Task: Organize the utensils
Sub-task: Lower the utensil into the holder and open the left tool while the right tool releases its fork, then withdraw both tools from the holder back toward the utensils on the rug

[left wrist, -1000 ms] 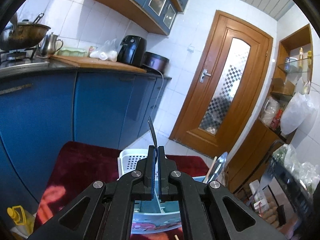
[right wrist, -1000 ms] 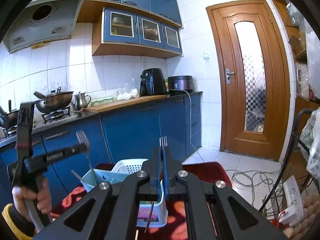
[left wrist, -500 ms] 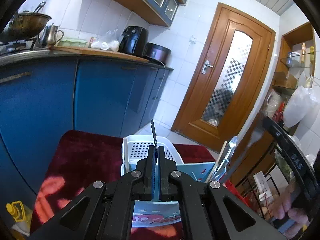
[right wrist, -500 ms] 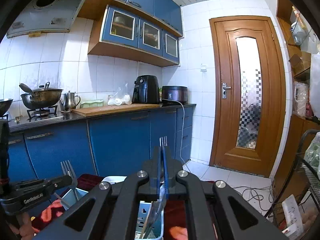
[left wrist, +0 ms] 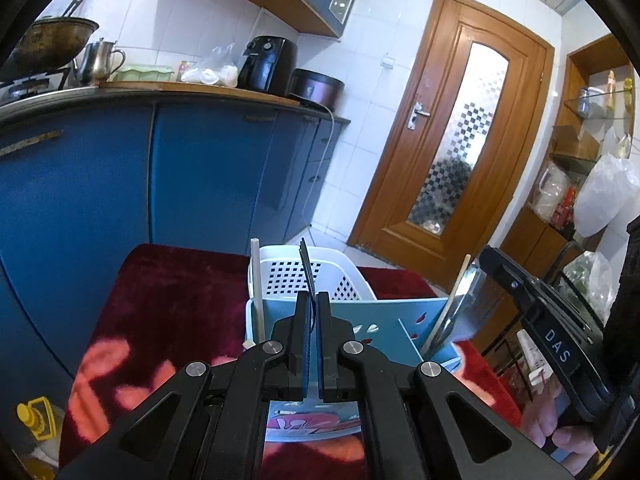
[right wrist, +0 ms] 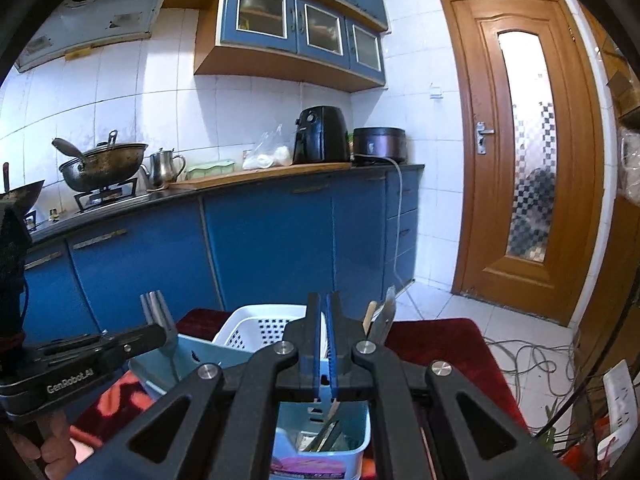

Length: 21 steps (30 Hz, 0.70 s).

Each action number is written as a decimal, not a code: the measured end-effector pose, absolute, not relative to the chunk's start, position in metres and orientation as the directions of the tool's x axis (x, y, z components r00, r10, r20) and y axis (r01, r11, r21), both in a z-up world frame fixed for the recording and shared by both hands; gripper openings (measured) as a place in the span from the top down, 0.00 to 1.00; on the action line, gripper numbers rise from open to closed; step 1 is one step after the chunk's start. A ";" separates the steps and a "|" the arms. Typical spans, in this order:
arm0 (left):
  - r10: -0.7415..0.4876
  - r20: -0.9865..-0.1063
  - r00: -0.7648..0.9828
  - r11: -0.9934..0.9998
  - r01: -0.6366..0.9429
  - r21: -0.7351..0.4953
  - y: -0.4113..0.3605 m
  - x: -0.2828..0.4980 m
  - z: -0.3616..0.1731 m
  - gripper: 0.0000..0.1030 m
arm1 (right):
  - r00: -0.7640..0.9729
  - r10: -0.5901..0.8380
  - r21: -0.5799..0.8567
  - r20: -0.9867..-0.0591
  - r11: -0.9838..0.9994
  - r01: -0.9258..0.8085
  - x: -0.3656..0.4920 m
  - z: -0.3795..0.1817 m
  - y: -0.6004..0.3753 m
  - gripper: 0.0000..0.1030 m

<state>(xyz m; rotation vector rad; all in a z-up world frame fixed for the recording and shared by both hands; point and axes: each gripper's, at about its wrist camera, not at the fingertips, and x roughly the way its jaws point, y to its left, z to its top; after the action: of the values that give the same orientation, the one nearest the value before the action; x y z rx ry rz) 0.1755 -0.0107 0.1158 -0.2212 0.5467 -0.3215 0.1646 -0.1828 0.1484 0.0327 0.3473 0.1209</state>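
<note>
Left gripper (left wrist: 312, 300) is clamped on a fork (left wrist: 307, 264). The tines stick up past the fingertips and the long axis runs roughly vertical, in line with the fingers. From the right wrist view the same fork (right wrist: 158, 314) stands upright just over the near-left corner of the light-blue utensil caddy (right wrist: 352, 420).

The caddy (left wrist: 360, 320) lies directly ahead of and below the left gripper, so the drop is straight down, handle first. A white perforated basket (left wrist: 296, 276) sits just behind the caddy, both on the red cloth (left wrist: 168, 300).

Right gripper (right wrist: 323, 308): jaws nearly together with a thin gap. I see nothing in it above the fingertips. It hovers over the caddy's right compartment, where cutlery (right wrist: 324, 436) already lies.

A chopstick (left wrist: 450, 304) and a metal blade-like utensil (left wrist: 466, 300) lean at the caddy's right end. A white stick (left wrist: 258, 288) stands at its left end.

Hidden:
- The fork handle, behind the left gripper body.
- Which caddy compartment sits under the fork; I can't tell.
- The caddy floor, mostly blocked in both views.
- The type of the metal utensil, unclear.
</note>
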 end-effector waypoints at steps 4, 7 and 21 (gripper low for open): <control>-0.345 -0.476 0.809 0.932 0.236 -0.274 -0.015 0.174 0.118 0.98 | 0.920 0.165 0.082 -0.356 0.986 -0.145 0.164 0.145 -0.183 0.96; -0.339 -0.485 0.806 0.936 0.236 -0.262 -0.018 0.173 0.120 0.95 | 0.913 0.187 0.116 -0.364 0.981 -0.155 0.162 0.146 -0.186 0.93; -0.338 -0.469 0.816 0.938 0.252 -0.237 -0.021 0.147 0.136 0.66 | 0.906 0.266 0.273 -0.328 0.945 -0.179 0.129 0.160 -0.212 0.74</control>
<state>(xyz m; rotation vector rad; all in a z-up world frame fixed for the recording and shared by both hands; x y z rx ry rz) 0.1468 -0.0210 0.1358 -0.1669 0.5298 -0.3161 0.1294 -0.2125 0.1596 0.2404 0.3702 0.2323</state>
